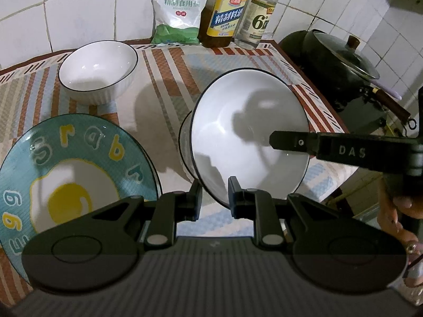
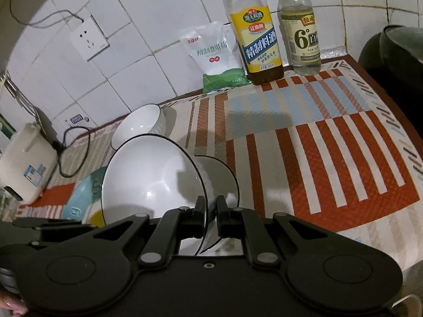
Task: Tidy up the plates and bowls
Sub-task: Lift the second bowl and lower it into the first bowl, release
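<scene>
Left wrist view: your left hand-held gripper [image 1: 214, 194] and right hand-held gripper [image 2: 210, 215] both pinch the tilted white bowl's [image 1: 248, 132] rim, frame centre; next, lower it squarely into the bowl beneath [image 1: 185, 142].

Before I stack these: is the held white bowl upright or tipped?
Tipped: the white bowl faces sideways, its rim pinched by both the left gripper and right gripper.
</scene>
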